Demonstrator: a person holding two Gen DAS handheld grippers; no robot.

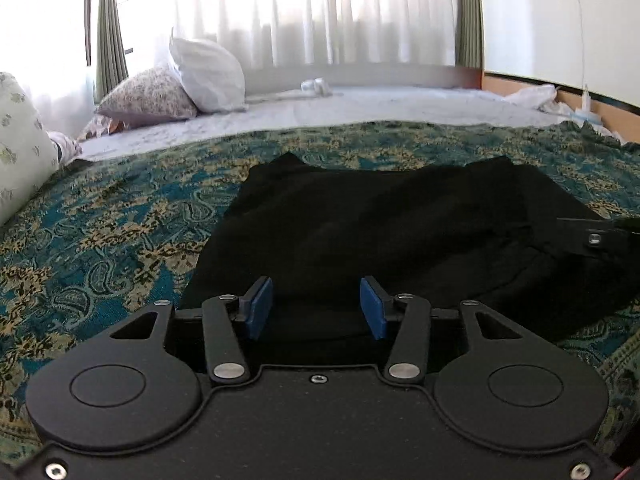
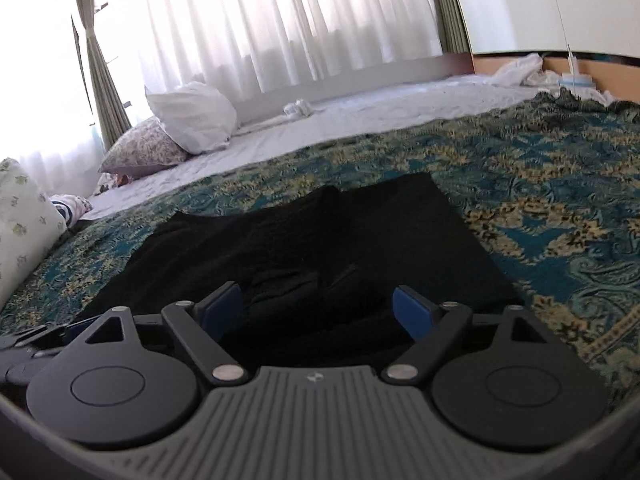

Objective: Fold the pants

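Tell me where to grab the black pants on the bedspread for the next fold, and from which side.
Take the black pants at the near edge, one gripper toward each near corner, coming in low from the near side. They lie flat on the patterned bedspread, and both the left gripper and right gripper are open just above that edge.

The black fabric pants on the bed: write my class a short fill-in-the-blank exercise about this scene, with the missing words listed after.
1. The black fabric pants lie on a teal and gold patterned ____.
2. The left tool has ____ pads, and nothing is gripped between them.
3. The plain white pillow leans on a ____ pillow.
4. Behind the bed hang sheer ____ curtains.

Missing words: bedspread; blue; floral; white
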